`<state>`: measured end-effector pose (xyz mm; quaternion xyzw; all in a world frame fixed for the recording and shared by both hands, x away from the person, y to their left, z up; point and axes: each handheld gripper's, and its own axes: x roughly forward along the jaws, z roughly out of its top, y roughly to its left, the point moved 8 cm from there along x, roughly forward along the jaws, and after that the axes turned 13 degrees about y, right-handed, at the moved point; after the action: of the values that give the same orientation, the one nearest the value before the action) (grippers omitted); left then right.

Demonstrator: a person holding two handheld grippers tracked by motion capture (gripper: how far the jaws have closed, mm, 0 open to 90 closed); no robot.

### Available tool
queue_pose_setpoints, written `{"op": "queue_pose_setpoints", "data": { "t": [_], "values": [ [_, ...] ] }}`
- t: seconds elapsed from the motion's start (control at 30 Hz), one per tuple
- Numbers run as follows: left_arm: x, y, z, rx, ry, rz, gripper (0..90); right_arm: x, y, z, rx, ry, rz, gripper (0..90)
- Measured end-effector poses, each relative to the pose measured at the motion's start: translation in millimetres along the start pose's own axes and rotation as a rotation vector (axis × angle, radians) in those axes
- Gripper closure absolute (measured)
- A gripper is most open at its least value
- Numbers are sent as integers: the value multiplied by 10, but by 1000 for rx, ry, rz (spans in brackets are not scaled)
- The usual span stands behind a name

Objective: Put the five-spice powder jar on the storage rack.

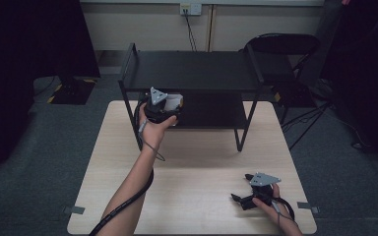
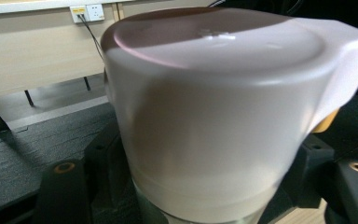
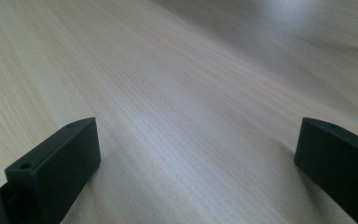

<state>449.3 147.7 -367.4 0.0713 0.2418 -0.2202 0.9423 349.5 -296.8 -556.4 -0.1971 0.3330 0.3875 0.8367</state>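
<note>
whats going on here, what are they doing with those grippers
A person holds a gripper in each hand at a wooden table. The left gripper grips a white cup between its jaws, held up at the black shelf rack, near its lower level. The right gripper rests low over the table near the person, jaws open and empty.

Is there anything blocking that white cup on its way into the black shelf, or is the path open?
Nothing visible blocks it. The left gripper holds the white cup at the front left opening of the black shelf rack, and the dark lower shelf beside it looks bare. The rack's front left leg stands close by.
</note>
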Motion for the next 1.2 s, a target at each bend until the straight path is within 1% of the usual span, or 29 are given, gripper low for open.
{"op": "queue_pose_setpoints", "data": {
  "t": [0.17, 0.23, 0.27, 0.3, 0.33, 0.43, 0.57, 0.63, 0.7, 0.83, 0.97, 1.1, 1.13, 1.2],
  "values": [
    [-5, -6, 22, 15, 14, -1, 247, 0, 0, 0, 0, 0, 0, 0],
    [-4, -11, 29, 21, 17, 4, 200, 0, 0, 0, 0, 0, 0, 0],
    [-4, -13, 33, 17, 17, 1, 167, 0, 0, 0, 0, 0, 0, 0],
    [-6, -14, 36, 1, 11, -13, 128, 0, 0, 0, 0, 0, 0, 0],
    [-10, -22, 43, -6, 12, -16, 96, 0, 0, 0, 0, 0, 0, 0],
    [-21, -63, 60, -1, 16, 0, 4, 0, 0, 0, 0, 0, 0, 0],
    [-32, -80, 71, 13, 28, -17, 0, 0, 0, 0, 1, 0, 0, 0],
    [-43, -88, 62, 19, 25, -20, 0, 0, 0, 0, 1, 0, 0, 0],
    [-49, -90, 51, 13, 25, -25, 0, 0, 0, 1, 0, 0, 0, 0],
    [-63, -86, 11, 20, 28, -32, 0, 0, 0, 0, 0, 0, 0, 0],
    [-101, -72, -38, 18, 28, -41, 0, 0, 0, 0, 0, 0, 0, 0],
    [-171, -29, -100, 35, 34, -64, 0, 0, 0, 1, 0, 1, 0, 0],
    [-194, -17, -120, 47, 30, -65, 0, 0, 0, 1, 1, 1, 0, 0],
    [-238, -1, -156, 57, 24, -59, 0, 0, 0, 1, 0, 1, 0, 0]
  ]
}}
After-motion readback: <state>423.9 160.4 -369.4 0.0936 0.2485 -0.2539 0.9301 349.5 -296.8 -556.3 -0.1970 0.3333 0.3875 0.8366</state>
